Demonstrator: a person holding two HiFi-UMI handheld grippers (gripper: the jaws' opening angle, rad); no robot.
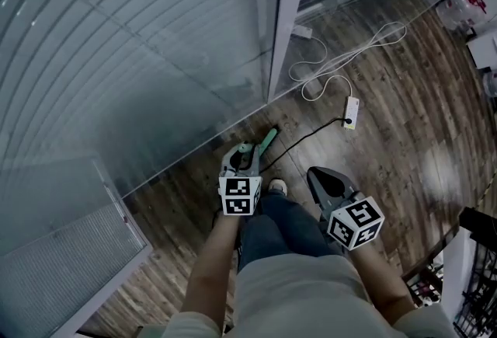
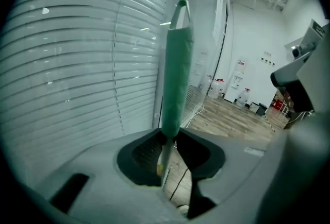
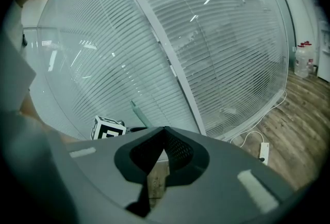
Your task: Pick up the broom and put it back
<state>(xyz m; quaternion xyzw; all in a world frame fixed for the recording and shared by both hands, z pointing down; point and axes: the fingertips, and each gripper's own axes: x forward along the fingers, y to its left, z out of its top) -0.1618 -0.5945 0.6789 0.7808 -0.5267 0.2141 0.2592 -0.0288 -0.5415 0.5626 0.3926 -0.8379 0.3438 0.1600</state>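
Note:
The broom shows only as its green handle end, slanting up toward the glass wall just past my left gripper. In the left gripper view the green grip rises from between the jaws, and the thin shaft below it is pinched at the left gripper. The broom head is hidden. My right gripper hangs beside the person's right knee, shut with nothing in it. In the right gripper view its tips meet at the right gripper, and the left gripper's marker cube and the broom handle show beyond.
A glass wall with slatted blinds and a white post stand close ahead. A white power strip with a looped white cable lies on the wood floor. The person's shoe is below the broom. Water bottles stand far right.

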